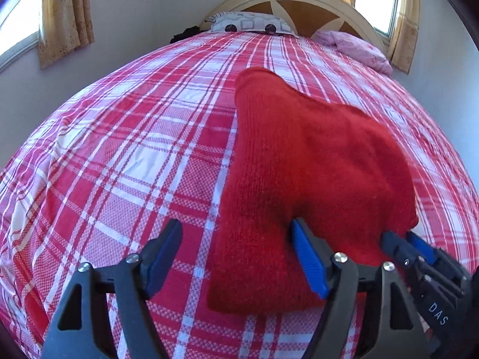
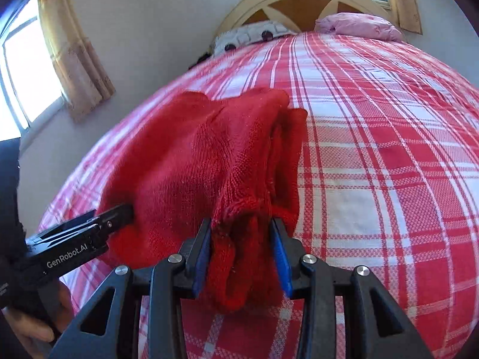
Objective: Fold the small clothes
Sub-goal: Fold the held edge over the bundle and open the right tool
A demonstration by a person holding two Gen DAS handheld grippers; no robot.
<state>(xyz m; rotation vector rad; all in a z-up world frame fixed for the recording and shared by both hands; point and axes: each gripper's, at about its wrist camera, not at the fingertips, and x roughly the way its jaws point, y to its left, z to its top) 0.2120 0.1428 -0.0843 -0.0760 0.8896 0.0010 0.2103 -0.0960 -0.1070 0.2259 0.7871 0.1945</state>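
Red knit garment point(image 2: 194, 161) on plaid bedsheet point(image 2: 374, 149), bunched, doubled over at least once, fold not finished. Right gripper point(image 2: 242, 254) pinching thick wad of its near edge, 6 o'clock in right view. Left gripper point(image 1: 236, 254) spread wide, clamping nothing; right-hand finger touches knit at 5 o'clock. Left to do: lay flat, square the edges, let go.

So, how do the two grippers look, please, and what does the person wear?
Both grippers are black, angular frames with silver rivets and blue finger pads. The left gripper bears white "GenRobot.AI" lettering; the right gripper shows the letters "DAS". A dark sleeve covers the left arm.
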